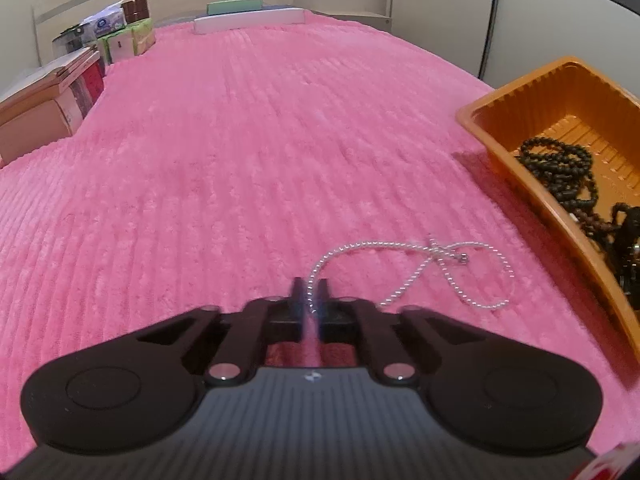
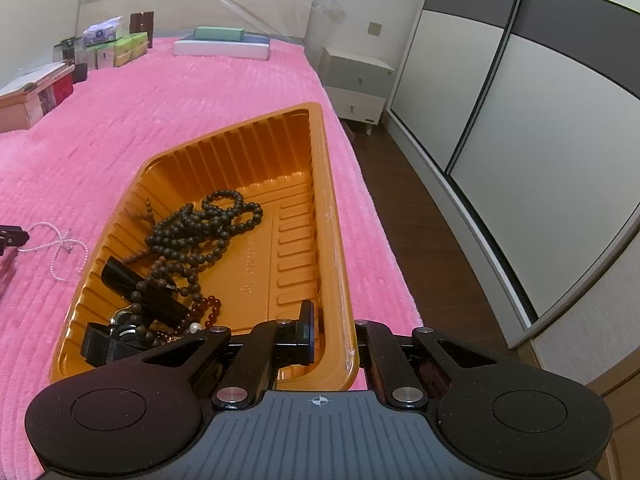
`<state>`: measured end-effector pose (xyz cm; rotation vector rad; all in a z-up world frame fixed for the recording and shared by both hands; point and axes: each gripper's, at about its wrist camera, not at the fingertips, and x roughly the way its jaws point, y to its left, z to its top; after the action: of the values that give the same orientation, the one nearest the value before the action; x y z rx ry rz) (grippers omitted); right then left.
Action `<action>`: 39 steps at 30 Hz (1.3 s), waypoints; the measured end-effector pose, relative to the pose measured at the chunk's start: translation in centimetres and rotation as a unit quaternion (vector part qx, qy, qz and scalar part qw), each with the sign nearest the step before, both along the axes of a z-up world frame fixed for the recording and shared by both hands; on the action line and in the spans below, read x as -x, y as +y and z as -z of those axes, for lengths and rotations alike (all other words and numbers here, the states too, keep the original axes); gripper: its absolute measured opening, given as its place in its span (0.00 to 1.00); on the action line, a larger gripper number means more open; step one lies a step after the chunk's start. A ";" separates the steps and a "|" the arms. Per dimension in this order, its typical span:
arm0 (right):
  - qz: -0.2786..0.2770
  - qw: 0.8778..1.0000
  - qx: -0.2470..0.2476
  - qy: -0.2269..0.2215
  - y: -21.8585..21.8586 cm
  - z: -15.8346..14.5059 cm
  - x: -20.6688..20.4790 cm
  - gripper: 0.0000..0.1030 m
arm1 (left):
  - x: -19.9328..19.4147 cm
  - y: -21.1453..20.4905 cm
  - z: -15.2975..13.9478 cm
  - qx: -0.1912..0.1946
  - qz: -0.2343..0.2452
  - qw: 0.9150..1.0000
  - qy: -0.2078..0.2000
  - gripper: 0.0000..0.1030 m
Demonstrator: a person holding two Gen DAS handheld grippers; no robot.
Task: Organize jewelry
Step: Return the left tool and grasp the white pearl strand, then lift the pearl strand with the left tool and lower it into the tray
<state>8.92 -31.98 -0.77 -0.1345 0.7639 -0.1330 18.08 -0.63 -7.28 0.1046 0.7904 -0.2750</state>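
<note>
Pink blanket (image 1: 240, 160): in the left wrist view we see ribbed plush cloth spread under everything.
Left gripper (image 1: 310, 292): we have its two fingers drawn almost together, pinching one end of the silver bead chain (image 1: 420, 268).
Silver bead chain: the rest lies looped and crossed on the blanket, just beside the tray's near wall, outside it.
Orange tray (image 1: 520, 92): we see it at the right edge, dark beaded strands (image 1: 560, 168) heaped inside.
Far edge: boxes (image 1: 48, 96) along the left, a white flat box (image 1: 248, 20) at the head.

Right gripper (image 2: 332, 336): in the right wrist view we find it clamped on the tray's near right wall, one finger inside, the other outside.
Orange tray (image 2: 256, 140): it holds dark beaded strands (image 2: 200, 228), a reddish bead bracelet (image 2: 212, 308) and a black clip-like piece (image 2: 140, 288).
Silver bead chain (image 2: 60, 244): left of the tray, on the blanket (image 2: 120, 120).
Wardrobe (image 2: 540, 160): sliding doors at right.
</note>
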 end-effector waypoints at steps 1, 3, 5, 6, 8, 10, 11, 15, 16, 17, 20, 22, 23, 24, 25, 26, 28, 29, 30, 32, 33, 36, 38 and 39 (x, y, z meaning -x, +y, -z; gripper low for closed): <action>0.000 1.000 0.000 -0.001 0.0 0.0 0.0 0.06 | 0.2 0.0 -0.2 -0.003 0.001 1.000 -0.001 0.02; 0.000 1.000 0.000 -0.002 0.1 0.1 0.0 0.06 | 0.8 0.1 -0.8 -0.004 0.003 1.000 -0.008 0.02; 0.001 1.000 0.000 -0.004 0.1 0.1 0.0 0.06 | 1.4 0.3 -1.4 -0.007 0.006 1.000 -0.016 0.02; 0.000 1.000 0.000 -0.004 0.2 0.1 -0.1 0.06 | 1.7 0.4 -1.8 -0.009 0.007 1.000 -0.022 0.02; -0.001 1.000 0.000 -0.005 0.3 0.1 0.0 0.06 | 2.2 0.6 -2.9 -0.008 0.006 0.999 -0.033 0.02; -0.001 1.000 0.000 -0.005 0.3 0.1 0.0 0.06 | 2.7 0.6 -4.1 -0.010 0.007 0.999 -0.047 0.02; -0.001 1.000 0.000 -0.005 0.3 0.1 0.0 0.06 | 2.9 0.7 -4.6 -0.013 0.008 0.998 -0.053 0.02; -0.001 1.000 0.001 -0.007 0.4 -0.1 0.2 0.06 | 3.6 0.5 -7.2 -0.019 0.018 0.996 -0.080 0.02; -0.002 1.000 0.001 -0.007 0.5 -0.2 0.2 0.06 | 3.7 0.4 -7.8 -0.018 0.022 0.996 -0.086 0.02; -0.002 1.000 0.001 -0.007 0.5 -0.3 0.3 0.06 | 3.7 0.4 -8.4 -0.018 0.024 0.995 -0.092 0.02; -0.003 1.000 0.001 -0.008 0.6 -0.4 0.4 0.06 | 3.8 0.2 -10.1 -0.017 0.033 0.993 -0.108 0.02; -0.003 1.000 0.001 -0.008 0.5 -0.5 0.5 0.06 | 3.8 0.0 -11.1 -0.016 0.039 0.992 -0.116 0.02; -0.003 1.000 0.001 -0.008 0.6 -0.5 0.5 0.06 | 3.9 -0.2 -11.6 -0.016 0.042 0.992 -0.120 0.02; -0.003 1.000 0.001 -0.008 0.5 -0.5 0.5 0.06 | 3.9 -0.3 -12.0 -0.016 0.044 0.991 -0.125 0.02; -0.003 1.000 0.001 -0.009 0.5 -0.5 0.5 0.06 | 3.9 -0.3 -12.4 -0.016 0.047 0.991 -0.128 0.02; -0.003 1.000 0.001 -0.009 0.5 -0.6 0.5 0.06 | 3.9 -0.3 -12.8 -0.016 0.050 0.990 -0.130 0.02; -0.003 1.000 0.001 -0.009 0.6 -0.6 0.5 0.06 | 3.9 -0.5 -13.4 -0.018 0.054 0.989 -0.134 0.02; -0.003 1.000 0.001 -0.009 0.5 -0.7 0.5 0.06 | 3.8 -0.6 -13.7 -0.018 0.056 0.989 -0.136 0.02; -0.003 1.000 0.001 -0.009 0.6 -0.6 0.5 0.06 | 3.9 -0.6 -13.8 -0.017 0.058 0.989 -0.137 0.02; -0.003 1.000 0.001 -0.009 0.6 -0.7 0.5 0.06 | 3.8 -0.8 -14.2 -0.020 0.065 0.988 -0.139 0.02; -0.003 1.000 0.001 -0.009 0.6 -0.6 0.5 0.06 | 3.8 -1.0 -14.4 -0.024 0.070 0.987 -0.140 0.02; -0.003 1.000 0.001 -0.009 0.6 -0.7 0.5 0.06 | 3.7 -1.4 -14.7 -0.028 0.081 0.986 -0.141 0.02; -0.004 1.000 0.002 -0.009 0.6 -0.8 0.5 0.06 | 3.6 -1.6 -14.9 -0.031 0.087 0.985 -0.142 0.02; -0.003 1.000 0.001 -0.009 0.6 -0.7 0.5 0.06 | 3.5 -1.6 -15.0 -0.031 0.089 0.985 -0.143 0.02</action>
<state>8.43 -31.38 -0.03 -0.1385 0.7450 -0.1287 14.53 -2.27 7.67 0.2674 0.5039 -0.3943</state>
